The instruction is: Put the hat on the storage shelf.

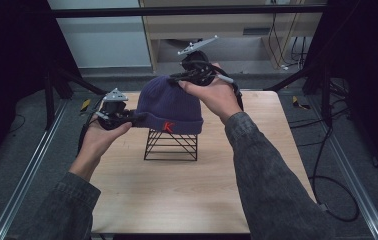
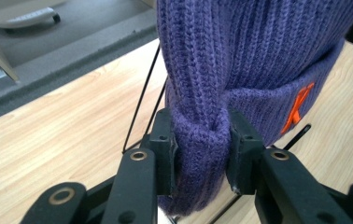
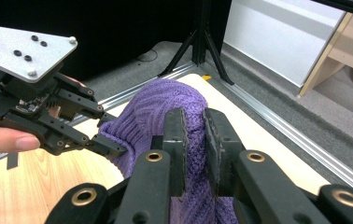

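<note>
Your left gripper (image 1: 127, 118) pinches the folded brim of the purple ribbed knit beanie (image 1: 172, 104); your right gripper (image 1: 186, 80) clamps its crown, above the black wire stand (image 1: 171, 145) mid-table, nearer the far edge.

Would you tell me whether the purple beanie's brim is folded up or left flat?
Folded up: the beanie shows a doubled cuff band bearing the orange K.

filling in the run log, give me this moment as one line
left gripper: shut on beanie cuff | right gripper: shut on beanie crown | beanie: over wire stand | table: light wood
</note>
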